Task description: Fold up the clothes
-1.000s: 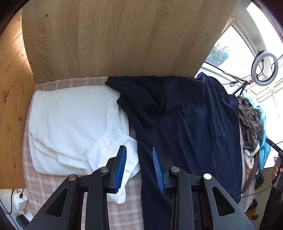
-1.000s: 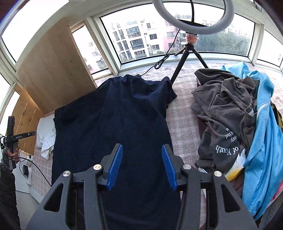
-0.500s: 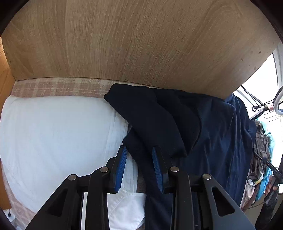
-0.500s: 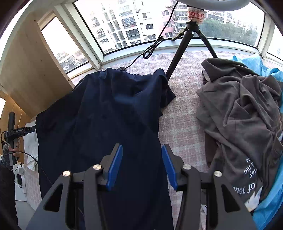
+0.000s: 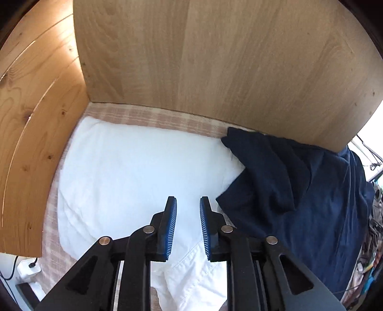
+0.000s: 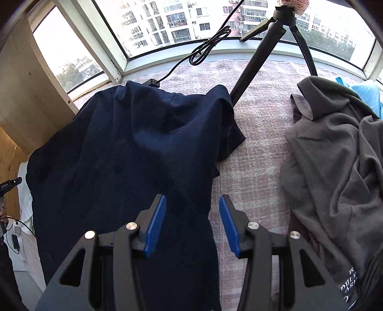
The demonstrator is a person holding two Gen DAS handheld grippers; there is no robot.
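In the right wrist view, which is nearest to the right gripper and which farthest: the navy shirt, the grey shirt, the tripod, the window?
1. navy shirt: under the right gripper, spreading left.
2. grey shirt: heaped at right.
3. tripod: behind the navy shirt's sleeve.
4. window: at the back.

We lose the dark navy cotton shirt's hem below the frame; white lettering on the crumpled grey garment is cut off.

left wrist: faces wooden panel | right wrist: faces window | shared: navy shirt
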